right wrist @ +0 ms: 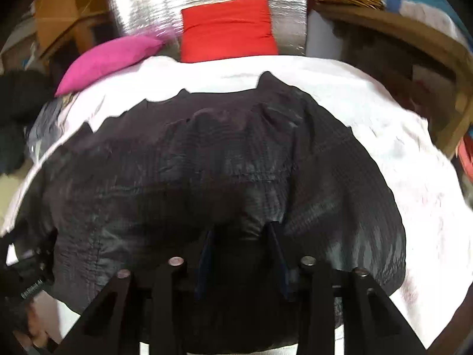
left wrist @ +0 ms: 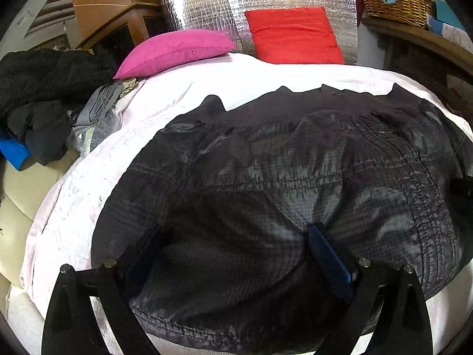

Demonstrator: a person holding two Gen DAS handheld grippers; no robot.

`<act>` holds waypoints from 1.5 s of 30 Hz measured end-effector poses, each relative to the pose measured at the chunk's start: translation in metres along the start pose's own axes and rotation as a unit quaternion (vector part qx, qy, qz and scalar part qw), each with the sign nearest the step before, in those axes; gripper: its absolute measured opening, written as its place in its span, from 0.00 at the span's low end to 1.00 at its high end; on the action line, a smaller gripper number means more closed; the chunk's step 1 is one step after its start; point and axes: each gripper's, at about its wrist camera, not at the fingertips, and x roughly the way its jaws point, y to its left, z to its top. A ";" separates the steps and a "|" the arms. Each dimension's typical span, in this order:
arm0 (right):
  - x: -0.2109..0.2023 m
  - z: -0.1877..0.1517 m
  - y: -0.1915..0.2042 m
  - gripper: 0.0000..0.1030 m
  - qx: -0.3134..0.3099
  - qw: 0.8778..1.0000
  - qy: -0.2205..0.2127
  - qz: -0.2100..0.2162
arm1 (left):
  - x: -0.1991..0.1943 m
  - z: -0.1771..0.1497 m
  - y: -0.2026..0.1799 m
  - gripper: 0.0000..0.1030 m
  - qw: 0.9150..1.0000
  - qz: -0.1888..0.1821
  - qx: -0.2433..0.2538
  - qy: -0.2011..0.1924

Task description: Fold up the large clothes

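A dark grey jacket (left wrist: 280, 183) with a fine grid weave and rows of pale stitching covers a white, faintly pink bedspread (left wrist: 74, 201). At twelve o'clock from the jacket lies a red cushion (left wrist: 292, 35), at eleven a magenta cushion (left wrist: 174, 50), both before a silver foil sheet (left wrist: 201, 3) crossed with a fine grid. At nine o'clock sits a black clothes heap (left wrist: 44, 88) with a bright blue piece (left wrist: 13, 151), and at one o'clock a tan wicker basket (left wrist: 396, 0).
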 end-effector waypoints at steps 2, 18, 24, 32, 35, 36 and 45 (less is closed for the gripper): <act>-0.001 0.000 0.001 0.46 -0.003 1.000 -0.004 -0.002 | -0.002 0.000 0.000 0.95 1.000 0.000 0.002 0.001; -0.210 -0.043 0.032 0.61 -0.025 0.985 -0.170 -0.009 | -0.208 0.009 0.029 0.95 0.991 0.024 -0.040 -0.124; -0.294 -0.053 0.037 0.67 -0.026 0.974 -0.224 -0.022 | -0.302 0.006 0.051 0.96 0.979 0.053 -0.075 -0.180; -0.355 -0.068 0.044 0.67 -0.011 0.970 -0.244 0.000 | -0.388 -0.003 0.069 0.98 0.963 0.080 -0.093 -0.241; -0.364 -0.076 0.049 0.67 -0.007 0.970 -0.241 0.013 | -0.406 -0.007 0.074 0.98 0.960 0.075 -0.100 -0.252; -0.368 -0.078 0.051 0.67 -0.006 0.970 -0.244 0.016 | -0.411 -0.009 0.076 0.98 0.958 0.075 -0.104 -0.256; -0.394 -0.089 0.069 0.67 -0.015 0.964 -0.266 0.021 | -0.438 -0.018 0.088 0.98 0.951 0.085 -0.111 -0.275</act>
